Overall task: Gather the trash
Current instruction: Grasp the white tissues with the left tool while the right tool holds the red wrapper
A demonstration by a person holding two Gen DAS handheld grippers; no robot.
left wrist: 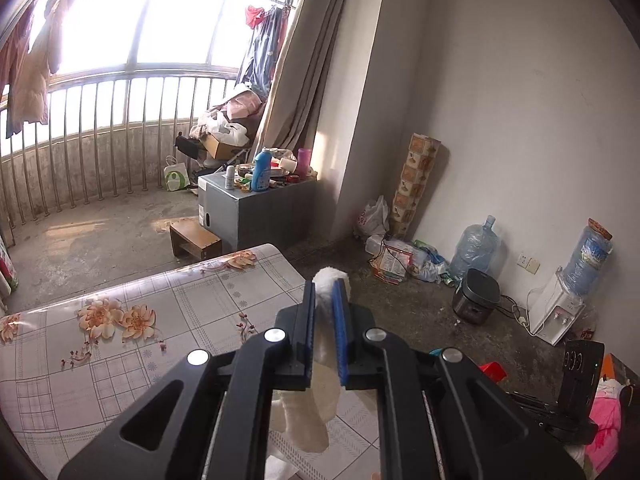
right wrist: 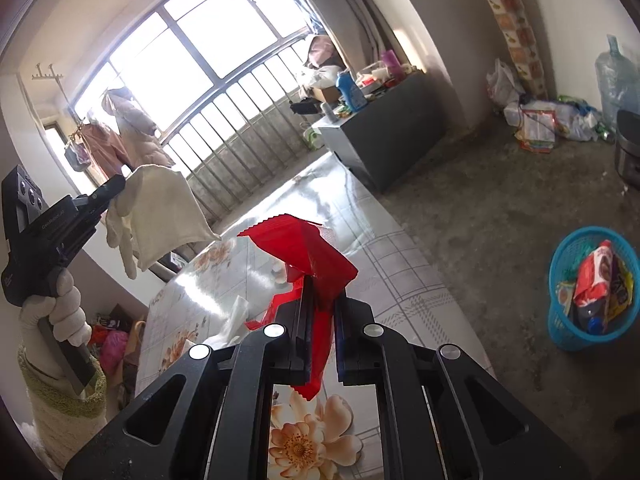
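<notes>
Right wrist view takes in the whole room: a bare concrete floor [right wrist: 480, 216], a big barred window [right wrist: 192, 80] flooding light in, and the table [right wrist: 400, 272] under a glossy floral cover running away toward a grey cabinet [right wrist: 384, 148]. Down on the floor to the right sits a blue basket [right wrist: 560, 320], already holding wrappers, well apart from the table. Over by the far wall, water jugs [left wrist: 476, 248] and a dispenser [left wrist: 556, 308] line up.

Now the left gripper [left wrist: 325, 320]: jaws closed on a white cloth [left wrist: 320, 400], which hangs limp beneath them, long axis pointing down toward the table; in the right wrist view that white cloth [right wrist: 160, 220] dangles high above the table's far left side. A crumpled tissue [right wrist: 236, 320] lies on the table below.

And the right gripper [right wrist: 322, 308]: jaws clamped on a red wrapper [right wrist: 308, 256], shiny, creased, with a zigzag edge. Its long axis runs along the fingers, the wide end fanning up and left, the narrow tail trailing back between the jaws, held above the table.
</notes>
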